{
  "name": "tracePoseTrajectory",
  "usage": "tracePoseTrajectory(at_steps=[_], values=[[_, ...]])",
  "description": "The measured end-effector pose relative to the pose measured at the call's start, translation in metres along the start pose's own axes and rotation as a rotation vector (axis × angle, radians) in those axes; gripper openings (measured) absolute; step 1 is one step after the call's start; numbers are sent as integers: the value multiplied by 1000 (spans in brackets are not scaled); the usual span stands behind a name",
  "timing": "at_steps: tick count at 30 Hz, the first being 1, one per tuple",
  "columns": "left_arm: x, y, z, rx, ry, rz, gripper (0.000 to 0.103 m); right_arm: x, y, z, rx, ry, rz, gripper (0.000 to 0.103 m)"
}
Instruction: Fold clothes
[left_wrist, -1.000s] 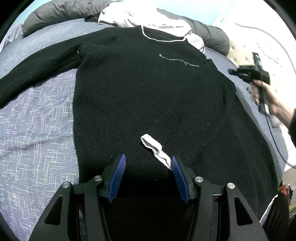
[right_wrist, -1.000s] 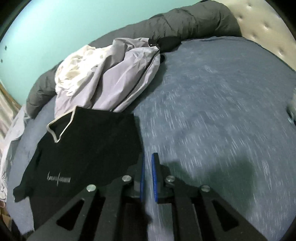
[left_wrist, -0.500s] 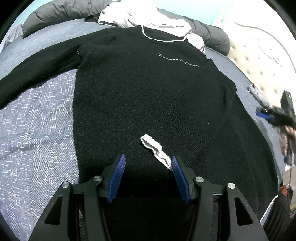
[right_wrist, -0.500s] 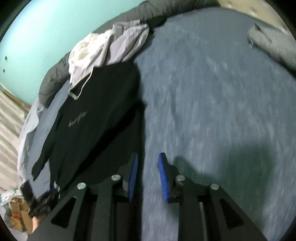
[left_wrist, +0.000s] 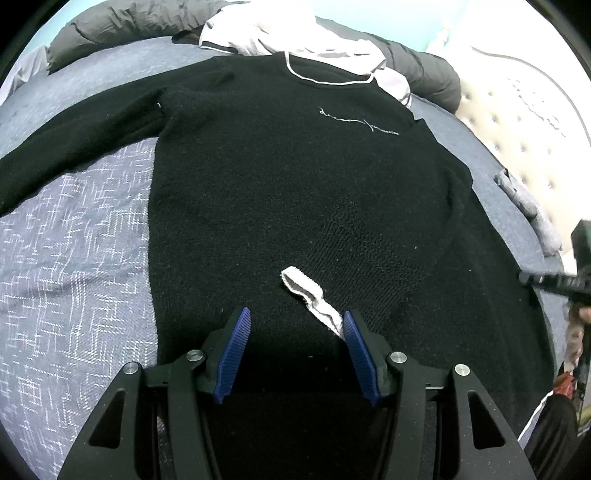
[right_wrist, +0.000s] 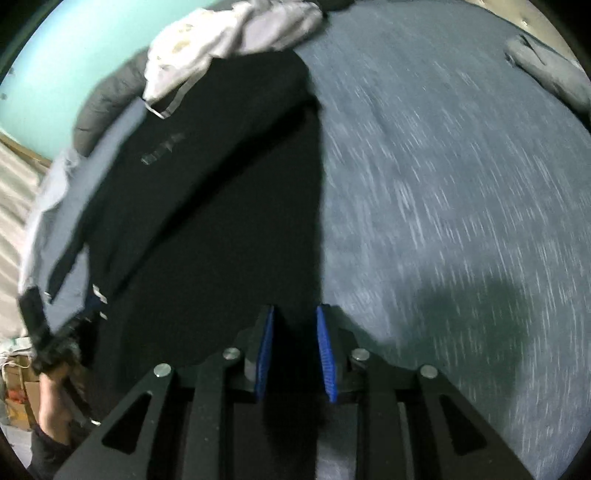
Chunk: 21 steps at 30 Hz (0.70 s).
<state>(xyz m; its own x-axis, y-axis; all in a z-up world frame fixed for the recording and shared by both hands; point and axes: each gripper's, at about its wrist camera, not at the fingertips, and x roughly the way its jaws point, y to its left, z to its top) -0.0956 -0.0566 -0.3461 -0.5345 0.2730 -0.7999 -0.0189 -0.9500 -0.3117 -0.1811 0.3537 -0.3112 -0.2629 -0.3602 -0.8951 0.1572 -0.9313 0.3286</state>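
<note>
Both grippers point down at the bed (left_wrist: 66, 236). My left gripper (left_wrist: 295, 332) stands about half open over the bottom hem of the black sweater (left_wrist: 280, 177), its blue pads (left_wrist: 232, 354) apart with only flat knit between them and nothing gripped. A small white tag (left_wrist: 310, 295) lies on the sweater just ahead of the right pad, its near end touching or hidden by that pad; I cannot tell which.

The sweater lies front up across the middle of the bed, neck toward the far edge, a line of pale script on its chest. One sleeve stretches out flat toward the bed's left edge. The other sleeve is folded in over the body on the right side.

My right gripper (right_wrist: 295, 354) sits over that right side edge of the sweater, where black knit meets blue bedding. Its jaws have just been opening and now stand narrowly apart, with the dark edge of the sweater showing between the pads (right_wrist: 325, 354); they do not press on it. This view is blurred.

At the bed's far edge lies a heap of pale clothes (left_wrist: 295, 33) against a grey duvet (left_wrist: 122, 26), touching the sweater's neck. A grey garment (right_wrist: 546, 70) lies near the far right corner by the tufted headboard (left_wrist: 517, 122).
</note>
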Motion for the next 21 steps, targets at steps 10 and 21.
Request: tracePoseTrajectory(at_steps=[10, 21], values=[[-4, 3, -4, -25, -6, -18, 56, -30, -2, -14, 5, -9, -59, 23], [-26, 10, -9, -69, -25, -36, 57, -19, 6, -51, -87, 100, -91, 23]])
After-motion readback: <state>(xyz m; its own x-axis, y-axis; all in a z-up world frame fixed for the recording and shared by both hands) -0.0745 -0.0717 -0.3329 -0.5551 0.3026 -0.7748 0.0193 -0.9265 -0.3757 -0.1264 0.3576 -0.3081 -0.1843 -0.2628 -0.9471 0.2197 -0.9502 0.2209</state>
